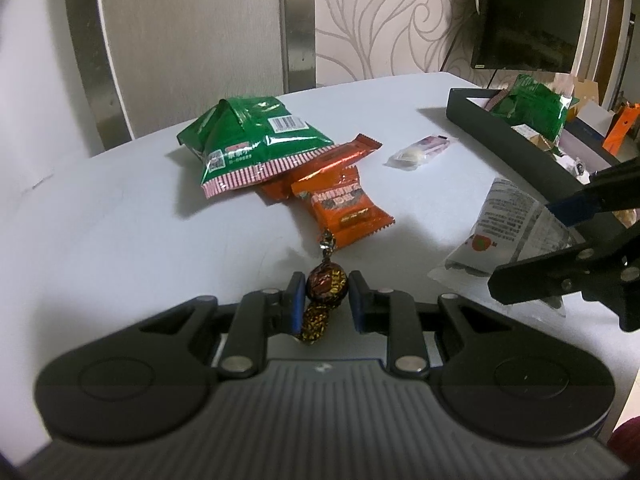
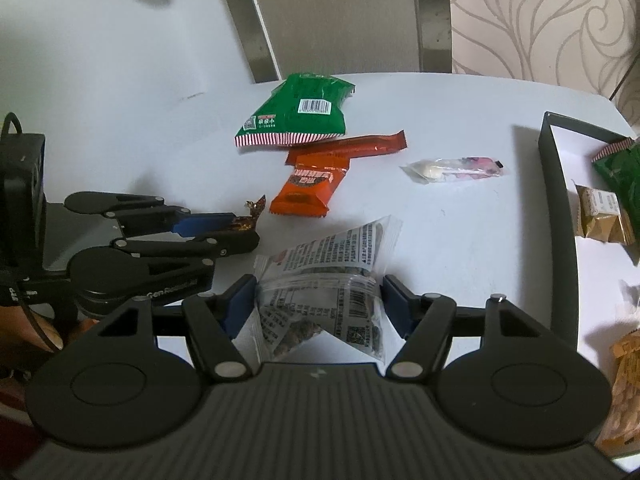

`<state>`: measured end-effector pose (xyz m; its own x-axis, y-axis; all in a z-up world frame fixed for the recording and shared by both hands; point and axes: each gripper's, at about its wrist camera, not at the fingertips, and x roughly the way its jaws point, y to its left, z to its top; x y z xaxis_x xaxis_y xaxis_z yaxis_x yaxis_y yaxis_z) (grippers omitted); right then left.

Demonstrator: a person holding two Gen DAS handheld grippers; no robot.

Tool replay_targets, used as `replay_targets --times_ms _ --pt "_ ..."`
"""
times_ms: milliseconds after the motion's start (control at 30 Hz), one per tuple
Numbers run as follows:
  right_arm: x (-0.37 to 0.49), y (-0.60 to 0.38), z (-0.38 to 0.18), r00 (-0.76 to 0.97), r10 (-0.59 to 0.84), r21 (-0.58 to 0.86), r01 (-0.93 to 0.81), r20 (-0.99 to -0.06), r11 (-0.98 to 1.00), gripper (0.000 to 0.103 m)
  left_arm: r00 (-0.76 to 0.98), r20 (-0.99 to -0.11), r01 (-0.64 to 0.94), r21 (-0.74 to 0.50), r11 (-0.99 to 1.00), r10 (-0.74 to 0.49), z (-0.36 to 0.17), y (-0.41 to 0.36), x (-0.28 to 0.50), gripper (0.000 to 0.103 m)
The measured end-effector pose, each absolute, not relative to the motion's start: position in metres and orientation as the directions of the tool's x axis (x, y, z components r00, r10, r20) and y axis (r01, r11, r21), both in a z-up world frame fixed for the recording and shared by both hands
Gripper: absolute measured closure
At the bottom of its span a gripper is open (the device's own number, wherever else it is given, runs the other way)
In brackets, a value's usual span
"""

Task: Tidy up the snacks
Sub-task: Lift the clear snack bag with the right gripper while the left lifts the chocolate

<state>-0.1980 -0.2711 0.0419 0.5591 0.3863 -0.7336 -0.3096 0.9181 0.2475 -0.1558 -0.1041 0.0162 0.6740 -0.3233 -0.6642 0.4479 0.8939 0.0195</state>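
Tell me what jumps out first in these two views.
Both claws are busy: the left claw pinches a brown foil candy, and the right claw grips a clear printed packet. Mid-table, a green bag overlaps two orange wrappers, while a dark tray at the right already holds snacks.
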Motion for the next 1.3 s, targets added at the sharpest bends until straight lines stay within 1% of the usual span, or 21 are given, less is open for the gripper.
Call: replay_targets --times_ms 867,1300 --pt "-0.211 -0.301 0.055 0.588 0.456 0.357 -0.284 -0.668 0.89 0.03 0.68 -0.668 0.438 0.037 0.898 -0.304 0.029 -0.121 -0.148 0.077" --pt "-0.221 -0.329 0.066 0.623 0.428 0.359 -0.242 -0.654 0.901 0.03 0.671 -0.648 0.488 0.019 0.873 -0.361 0.038 -0.154 -0.145 0.077"
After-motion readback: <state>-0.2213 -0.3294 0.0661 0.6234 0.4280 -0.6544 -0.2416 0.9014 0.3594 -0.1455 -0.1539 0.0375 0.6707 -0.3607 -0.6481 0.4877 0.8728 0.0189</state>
